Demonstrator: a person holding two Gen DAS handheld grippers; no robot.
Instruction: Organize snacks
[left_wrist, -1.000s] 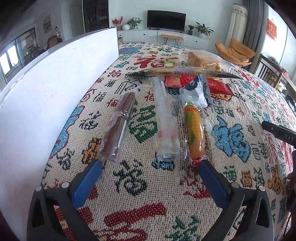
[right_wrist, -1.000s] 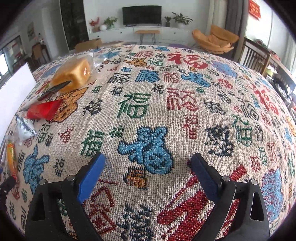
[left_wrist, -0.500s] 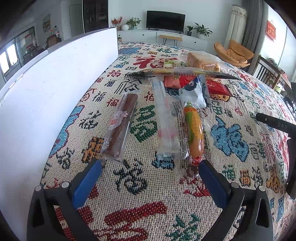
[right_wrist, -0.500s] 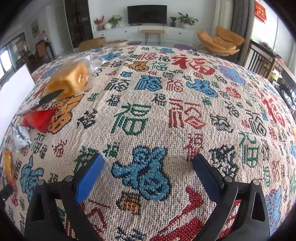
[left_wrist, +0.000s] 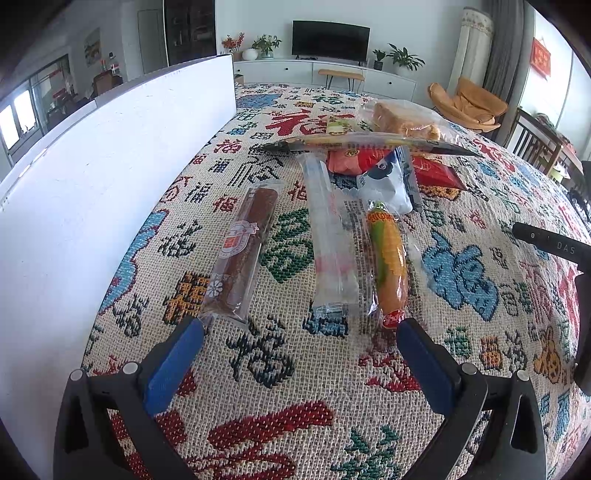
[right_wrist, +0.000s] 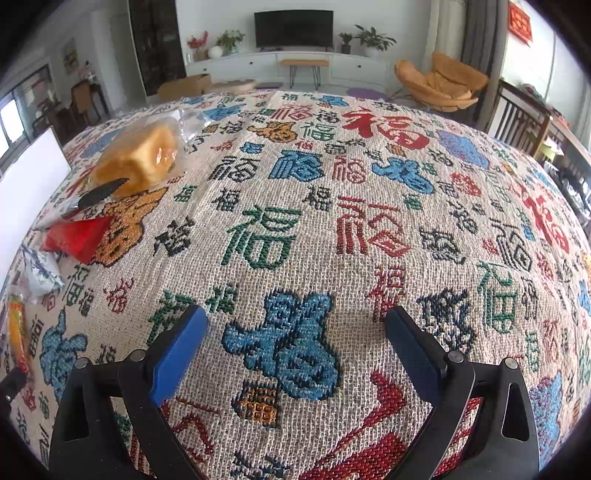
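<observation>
Three long snacks lie side by side on the patterned tablecloth (left_wrist: 288, 373): a brown bar in clear wrap (left_wrist: 243, 251), a clear pale packet (left_wrist: 330, 243) and an orange-green sausage (left_wrist: 388, 262). Behind them lie a long thin packet (left_wrist: 369, 142), a red packet (left_wrist: 354, 160), a blue-white pouch (left_wrist: 388, 181) and wrapped bread (left_wrist: 402, 120). My left gripper (left_wrist: 301, 326) is open and empty just short of the three. My right gripper (right_wrist: 295, 317) is open and empty over bare cloth; the bread (right_wrist: 140, 158) and red packet (right_wrist: 79, 240) lie to its far left.
A white board (left_wrist: 110, 192) stands along the left side of the table. Part of the right gripper's black body (left_wrist: 554, 243) shows at the right edge of the left wrist view. Chairs and a TV cabinet stand beyond the table.
The left gripper has drawn slightly closer to the three long snacks. The right gripper has shifted forward and a little right over the cloth. Both stay open.
</observation>
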